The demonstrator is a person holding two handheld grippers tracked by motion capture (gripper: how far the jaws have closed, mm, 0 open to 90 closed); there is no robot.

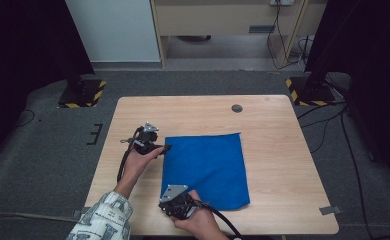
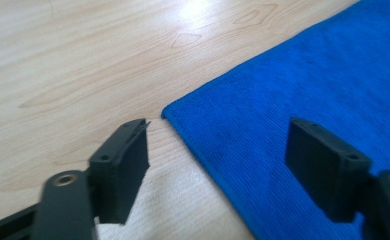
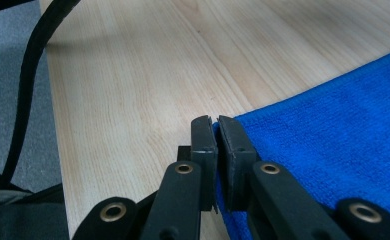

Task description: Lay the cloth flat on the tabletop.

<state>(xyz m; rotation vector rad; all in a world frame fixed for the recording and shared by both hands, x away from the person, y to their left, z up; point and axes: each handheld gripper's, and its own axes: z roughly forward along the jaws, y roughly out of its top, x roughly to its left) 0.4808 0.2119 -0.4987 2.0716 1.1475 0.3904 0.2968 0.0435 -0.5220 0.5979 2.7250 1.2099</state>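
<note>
A blue cloth [image 1: 208, 167] lies flat on the wooden table [image 1: 278, 150]. At its far left corner my left gripper [image 1: 165, 148] is open and low over the table. In the left gripper view the gripper [image 2: 218, 135] straddles that corner of the cloth [image 2: 303, 75], one jaw over bare wood and the other over the fabric, neither pressing on it. My right gripper [image 1: 164, 201] is at the cloth's near left corner. The right gripper view shows it [image 3: 216, 122] shut on the edge of the cloth [image 3: 333, 135], with a sliver of blue pinched between the pads.
A dark round grommet [image 1: 237, 108] sits in the tabletop near the far edge. Two stand bases with yellow-black stripes [image 1: 82, 94] [image 1: 308, 92] are on the carpet beyond the table. A black cable [image 3: 28, 85] trails off the table's left side.
</note>
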